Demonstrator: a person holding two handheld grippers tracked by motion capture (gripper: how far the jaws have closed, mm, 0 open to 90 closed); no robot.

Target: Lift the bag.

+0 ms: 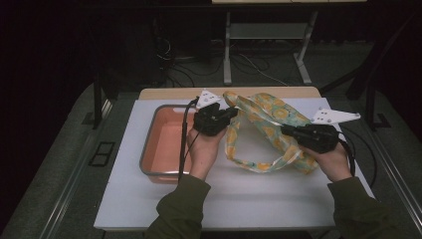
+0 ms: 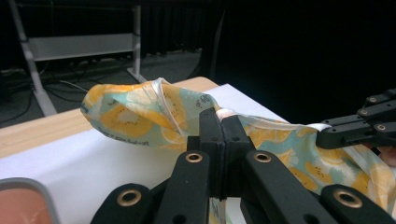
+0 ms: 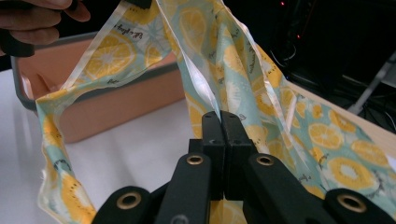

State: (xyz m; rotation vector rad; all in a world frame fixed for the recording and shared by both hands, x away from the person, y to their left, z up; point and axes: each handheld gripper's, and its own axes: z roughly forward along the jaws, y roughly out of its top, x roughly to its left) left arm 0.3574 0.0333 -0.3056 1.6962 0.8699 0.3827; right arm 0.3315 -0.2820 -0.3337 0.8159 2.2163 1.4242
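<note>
A white table top [image 1: 164,199] is filling the middle of the high view, with a strip of wooden edge [image 1: 169,93] showing along its far side and dark floor all around it. On the left half of that white surface a salmon-pink tray [image 1: 164,144] with a grey rim is sitting, its long side running away from the person. Just to the right of the tray a fabric bag [image 1: 278,117] printed with yellow citrus slices on pale green is lying partly on the table and partly hanging in the air, its far end reaching the wooden strip and one long strap [image 1: 259,167] looping down toward the person. The person's two olive-green sleeves [image 1: 179,209] are coming in from the near edge. The left gripper [image 1: 230,113] is pinching the bag's upper edge beside the tray; in the left gripper view its jaws are pressing together on a white-trimmed hem [image 2: 225,113]. The right gripper [image 1: 286,130] is clamping the bag's near right part, and in the right gripper view its jaws are closing tight on a fold of the printed cloth [image 3: 205,100], with the fabric stretching up and away toward the tray [image 3: 116,109].
</note>
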